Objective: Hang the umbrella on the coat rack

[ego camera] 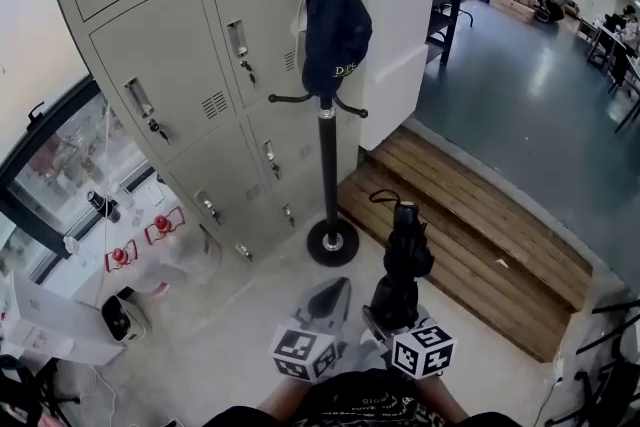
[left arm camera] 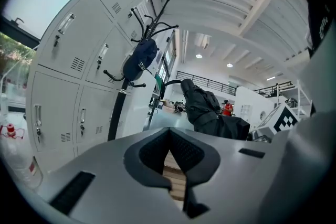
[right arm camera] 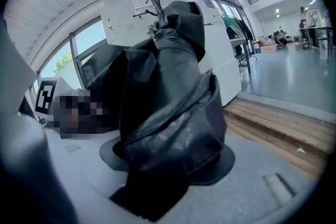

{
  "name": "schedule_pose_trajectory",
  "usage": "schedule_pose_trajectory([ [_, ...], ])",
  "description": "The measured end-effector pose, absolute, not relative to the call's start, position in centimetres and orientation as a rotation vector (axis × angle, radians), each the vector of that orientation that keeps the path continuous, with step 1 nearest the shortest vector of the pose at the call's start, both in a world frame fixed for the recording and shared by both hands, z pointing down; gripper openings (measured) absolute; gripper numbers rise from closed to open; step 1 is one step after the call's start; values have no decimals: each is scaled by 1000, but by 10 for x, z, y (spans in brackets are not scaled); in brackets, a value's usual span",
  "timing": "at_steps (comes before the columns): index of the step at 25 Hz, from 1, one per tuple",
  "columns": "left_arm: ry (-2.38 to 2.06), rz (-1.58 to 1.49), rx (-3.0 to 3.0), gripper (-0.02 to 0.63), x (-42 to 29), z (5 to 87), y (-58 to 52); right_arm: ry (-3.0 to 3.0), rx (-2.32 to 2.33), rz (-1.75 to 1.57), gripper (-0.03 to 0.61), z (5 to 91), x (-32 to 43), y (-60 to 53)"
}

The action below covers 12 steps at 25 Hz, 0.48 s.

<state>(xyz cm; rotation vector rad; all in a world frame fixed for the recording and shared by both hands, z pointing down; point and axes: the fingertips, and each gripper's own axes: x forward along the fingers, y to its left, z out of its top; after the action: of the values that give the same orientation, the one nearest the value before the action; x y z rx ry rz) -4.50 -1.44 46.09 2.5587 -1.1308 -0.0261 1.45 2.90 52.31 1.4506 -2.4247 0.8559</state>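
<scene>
- Gripping the folded black umbrella (ego camera: 405, 260) near its lower end, my right tongs (ego camera: 395, 310) are clamped on the fabric. It juts forward and up out of them, apart from the rack (ego camera: 328, 155).
- In the right gripper view the umbrella (right arm camera: 168, 113) fills most of the frame. It covers most of the pads of the right tongs (right arm camera: 168, 165), and I cannot see the end they hold.
- My left tongs (ego camera: 330, 300) sit just left of the right pair, tips together with nothing between them. In their own view the left tongs (left arm camera: 169, 134) show only wooden boards through the gap behind the tips.
- The rack stands ahead of both tongs, its round base (ego camera: 332, 242) just beyond the left pair. A dark cap (ego camera: 335, 35) hangs on it.
- The head view's upper edge cuts off the rack's top, and the lower edge cuts off my arms.
- Grey lockers (ego camera: 170, 85) stand left of the rack.
- A wooden platform (ego camera: 470, 235) lies ahead and right of the right tongs.
- Pale concrete floor (ego camera: 250, 315) lies under the tongs, and an open hall stretches beyond.
</scene>
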Motion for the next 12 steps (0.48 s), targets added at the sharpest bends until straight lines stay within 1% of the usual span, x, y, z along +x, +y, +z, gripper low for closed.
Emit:
schedule_pose_trajectory([
  [12, -1258, -25, 2516, 9, 3, 453, -97, -2483, 1339, 763, 252, 510, 57, -57],
])
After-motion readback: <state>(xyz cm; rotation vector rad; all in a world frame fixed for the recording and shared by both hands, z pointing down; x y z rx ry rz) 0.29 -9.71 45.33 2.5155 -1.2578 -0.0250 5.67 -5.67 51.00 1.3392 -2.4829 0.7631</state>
